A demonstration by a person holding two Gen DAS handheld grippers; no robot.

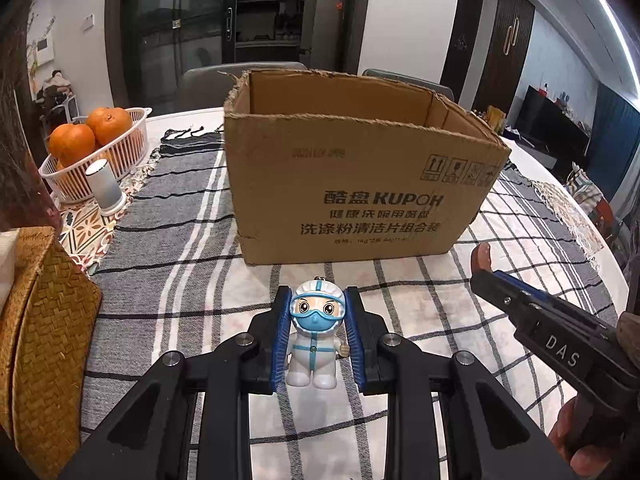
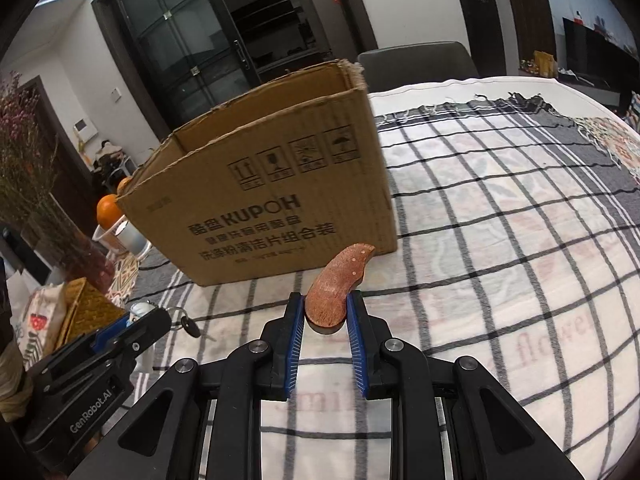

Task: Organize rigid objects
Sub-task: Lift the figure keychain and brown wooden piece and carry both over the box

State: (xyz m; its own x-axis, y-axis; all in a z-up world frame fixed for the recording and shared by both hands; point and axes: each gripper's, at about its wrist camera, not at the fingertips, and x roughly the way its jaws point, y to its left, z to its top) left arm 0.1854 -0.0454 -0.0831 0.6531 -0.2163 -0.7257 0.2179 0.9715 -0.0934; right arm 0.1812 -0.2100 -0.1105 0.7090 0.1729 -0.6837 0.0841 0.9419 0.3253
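My left gripper [image 1: 318,300] is shut on a small white and blue figurine in a mask and goggles [image 1: 316,336], held just above the checked cloth. My right gripper [image 2: 325,300] is shut on a curved reddish-brown wooden piece [image 2: 340,280]; it also shows in the left wrist view [image 1: 482,256]. An open cardboard box [image 1: 352,176] stands on the table straight ahead of both grippers; it also shows in the right wrist view [image 2: 272,192]. Its inside is hidden.
A white basket of oranges [image 1: 96,148] and a small white cylinder [image 1: 106,188] stand at the left. A woven box [image 1: 44,332] sits at the near left. The checked cloth [image 2: 500,240] covers the round table. Chairs stand behind the box.
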